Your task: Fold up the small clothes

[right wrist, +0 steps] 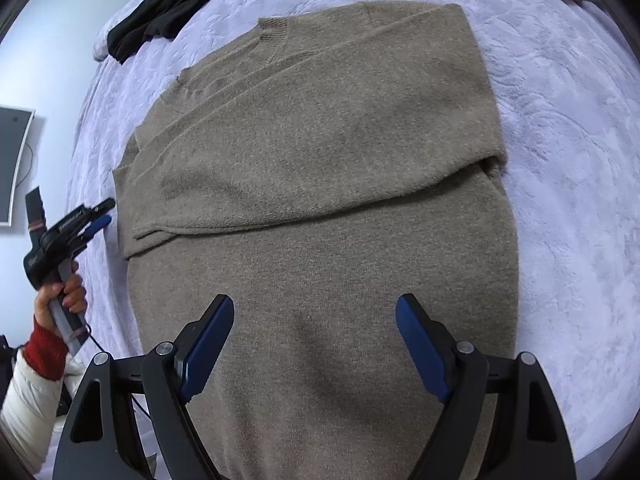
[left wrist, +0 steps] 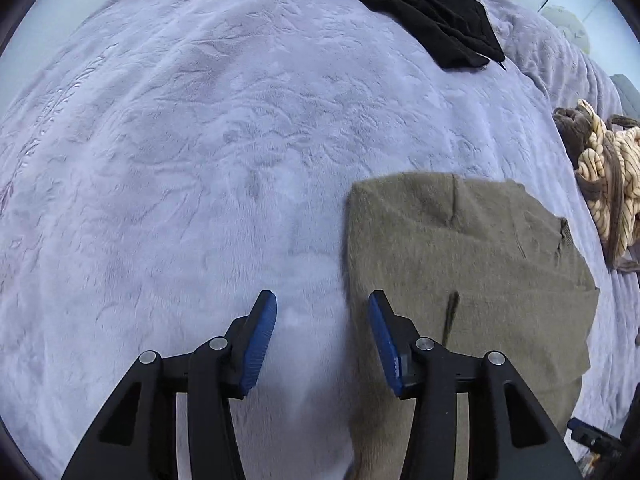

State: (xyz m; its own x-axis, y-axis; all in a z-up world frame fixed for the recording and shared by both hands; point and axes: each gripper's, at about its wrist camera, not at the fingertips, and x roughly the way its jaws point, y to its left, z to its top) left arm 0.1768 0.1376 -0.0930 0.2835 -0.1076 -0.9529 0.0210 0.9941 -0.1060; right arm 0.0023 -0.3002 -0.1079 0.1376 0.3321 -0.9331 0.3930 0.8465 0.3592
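The taupe sweater (right wrist: 320,184) is lying partly folded across the middle of the frame on the lavender bed (right wrist: 560,120). Both jaws are gaping, grasping nothing — the left hand-held gripper (left wrist: 322,304) straddling its left edge, the right hand-held gripper (right wrist: 315,312) hovering over the hem. A shallow pinch could catch one layer only — undoing the fold. No legible writing.

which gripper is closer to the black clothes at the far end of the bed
Left, by a little. The left gripper hovers at the brown sweater's left edge, the side where the black clothes lie. The right gripper hangs above the sweater's near part.
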